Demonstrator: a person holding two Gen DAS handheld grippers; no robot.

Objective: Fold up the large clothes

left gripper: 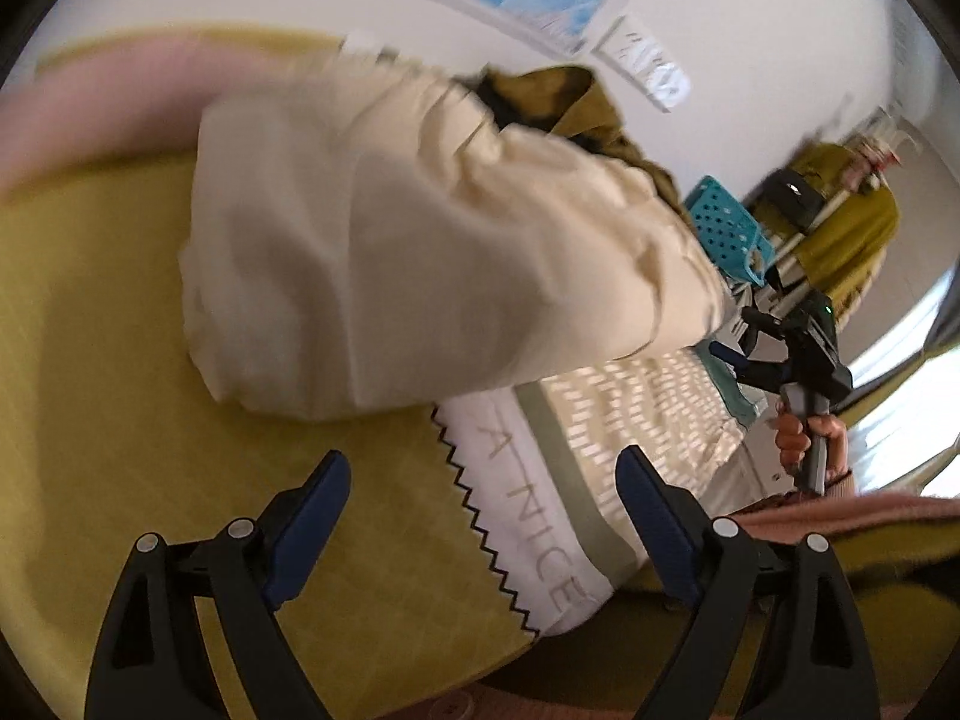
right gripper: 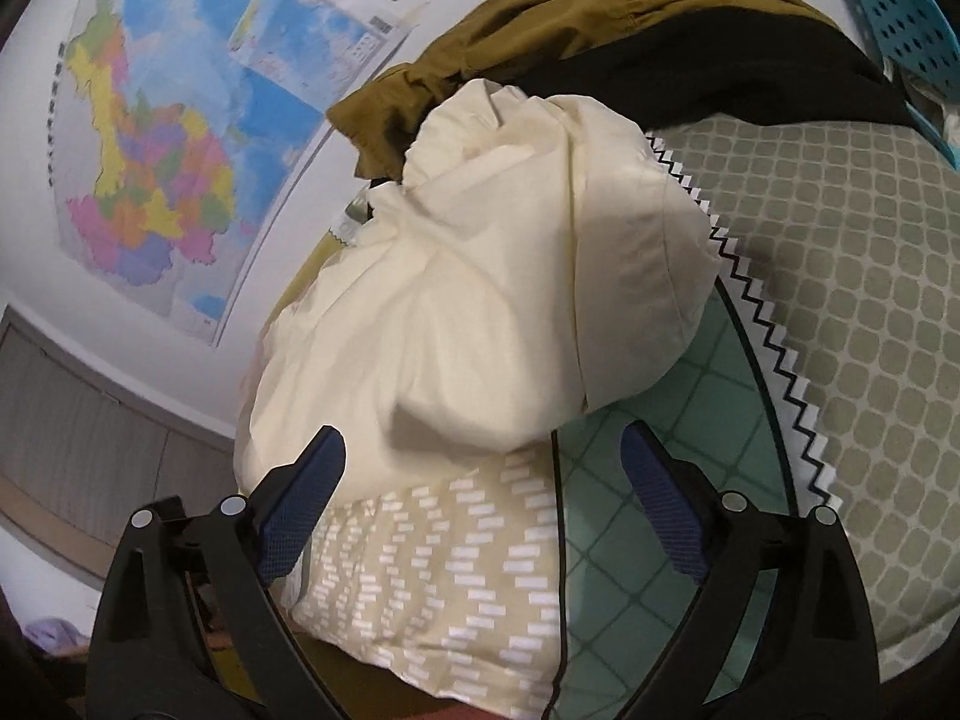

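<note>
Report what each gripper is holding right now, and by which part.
Nothing is held. The left gripper and right gripper both stand open with nothing between the jaws; the cream garment lies bunched ahead.

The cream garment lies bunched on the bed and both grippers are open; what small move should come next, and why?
Probably bring the right gripper forward onto the near edge of the cream garment and close on it. Its jaws stand wide with nothing between them, the left gripper is likewise open and empty, and the garment is a crumpled heap, so it must be picked up and spread before any fold.
</note>
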